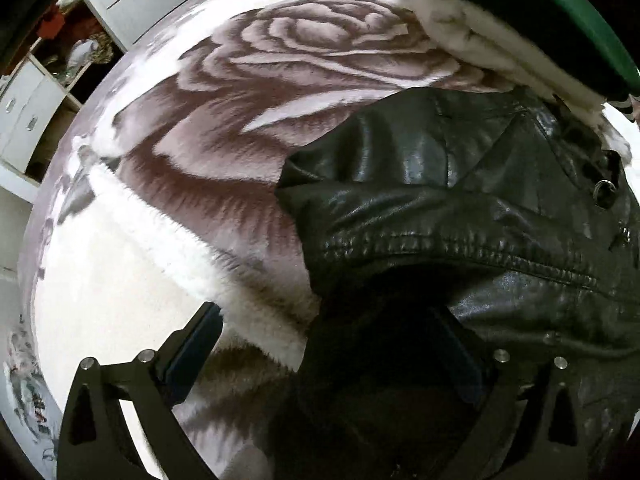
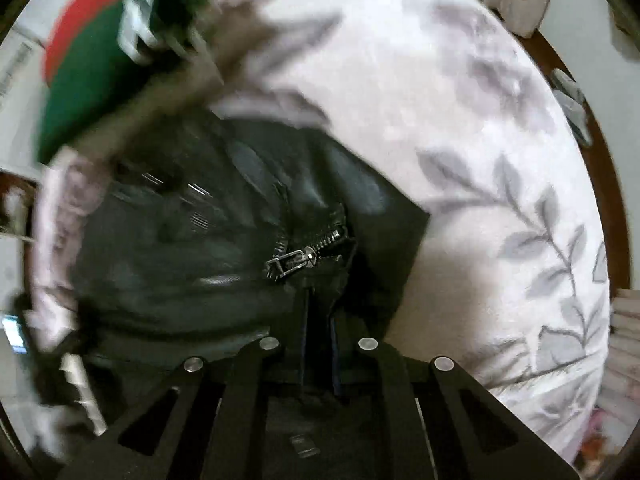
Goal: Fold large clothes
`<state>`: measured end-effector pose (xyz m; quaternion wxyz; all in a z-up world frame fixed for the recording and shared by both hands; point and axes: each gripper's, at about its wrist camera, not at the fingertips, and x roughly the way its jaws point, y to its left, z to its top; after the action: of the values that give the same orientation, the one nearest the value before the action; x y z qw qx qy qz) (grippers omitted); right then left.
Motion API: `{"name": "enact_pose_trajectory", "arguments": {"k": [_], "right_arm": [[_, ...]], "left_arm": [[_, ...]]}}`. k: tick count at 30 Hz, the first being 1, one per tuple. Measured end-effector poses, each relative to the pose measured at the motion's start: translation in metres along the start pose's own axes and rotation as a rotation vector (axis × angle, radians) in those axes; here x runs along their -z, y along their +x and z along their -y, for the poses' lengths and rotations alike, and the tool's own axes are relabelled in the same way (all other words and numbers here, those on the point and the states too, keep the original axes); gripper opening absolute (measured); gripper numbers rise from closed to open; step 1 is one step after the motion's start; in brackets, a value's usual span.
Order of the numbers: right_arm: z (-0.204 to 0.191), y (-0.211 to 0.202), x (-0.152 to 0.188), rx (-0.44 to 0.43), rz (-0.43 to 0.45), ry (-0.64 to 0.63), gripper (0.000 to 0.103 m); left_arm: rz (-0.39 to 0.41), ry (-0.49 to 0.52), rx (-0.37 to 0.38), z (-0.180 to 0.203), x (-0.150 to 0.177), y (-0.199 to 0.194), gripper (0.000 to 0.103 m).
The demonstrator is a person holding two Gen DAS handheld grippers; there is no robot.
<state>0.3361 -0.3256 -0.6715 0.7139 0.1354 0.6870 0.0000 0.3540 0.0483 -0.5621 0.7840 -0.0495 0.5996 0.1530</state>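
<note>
Two close wrist views down onto one bed, the black jacket (image 1: 460, 208) (image 2: 208, 240) shared, right perhaps nearer.

Bed with a fluffy rose-print blanket, clothes on top

The bed (image 1: 100, 300) is covered by a plush blanket (image 1: 248, 128) with a big rose pattern, pale with grey leaves on the far side. A black leather jacket (image 1: 460, 184) lies rumpled on it, next to a green garment (image 1: 560, 20) with white fleece lining.
</note>
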Motion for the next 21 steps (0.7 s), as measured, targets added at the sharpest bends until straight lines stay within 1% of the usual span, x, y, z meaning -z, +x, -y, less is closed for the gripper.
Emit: {"name": "enact_pose_trajectory", "arguments": {"k": [1,2,4,6,7,8,11,12,14,17,18,19,20,21], "right_arm": [[0.004,0.007,-0.001,-0.006,-0.020,0.023,0.010],[0.007,0.005,-0.002,-0.022,-0.026,0.057,0.011],[0.010,-0.007,-0.003,-0.058,-0.033,0.103,0.018],[0.013,-0.026,0.003,-0.107,-0.025,0.143,0.035],[0.014,-0.037,0.008,-0.121,-0.008,0.153,0.051],[0.016,-0.047,0.014,-0.128,0.006,0.156,0.059],[0.015,-0.070,0.034,-0.131,0.011,0.134,0.061],[0.016,-0.075,0.043,-0.109,0.008,0.112,0.061],[0.014,-0.071,0.056,-0.074,-0.032,0.059,0.061],[0.013,-0.040,0.069,-0.002,-0.152,-0.056,0.061],[0.011,-0.026,0.073,0.020,-0.194,-0.093,0.061],[0.010,-0.013,0.076,0.048,-0.217,-0.123,0.058],[0.012,-0.006,0.077,0.077,-0.201,-0.141,0.031],[0.024,0.002,0.074,0.104,-0.168,-0.129,0.022]], "left_arm": [[-0.006,-0.003,0.017,-0.001,0.000,0.001,0.103],[-0.011,-0.004,0.024,-0.002,0.000,0.001,0.103],[-0.019,-0.002,0.036,-0.004,-0.001,-0.008,0.103],[-0.010,0.002,0.031,-0.009,-0.002,-0.022,0.103],[0.003,0.003,0.042,-0.010,0.001,-0.033,0.103],[0.025,0.006,0.062,-0.009,0.006,-0.047,0.103],[0.077,0.036,0.089,0.003,0.027,-0.083,0.103],[0.086,0.054,0.074,0.009,0.033,-0.089,0.103],[0.087,0.098,-0.001,0.026,0.051,-0.095,0.103],[0.057,0.137,-0.109,0.049,0.080,-0.087,0.103],[0.039,0.145,-0.125,0.054,0.087,-0.082,0.103],[0.015,0.150,-0.143,0.065,0.100,-0.078,0.103],[0.002,0.151,-0.151,0.070,0.106,-0.075,0.103],[-0.011,0.152,-0.161,0.076,0.113,-0.072,0.103]]}}
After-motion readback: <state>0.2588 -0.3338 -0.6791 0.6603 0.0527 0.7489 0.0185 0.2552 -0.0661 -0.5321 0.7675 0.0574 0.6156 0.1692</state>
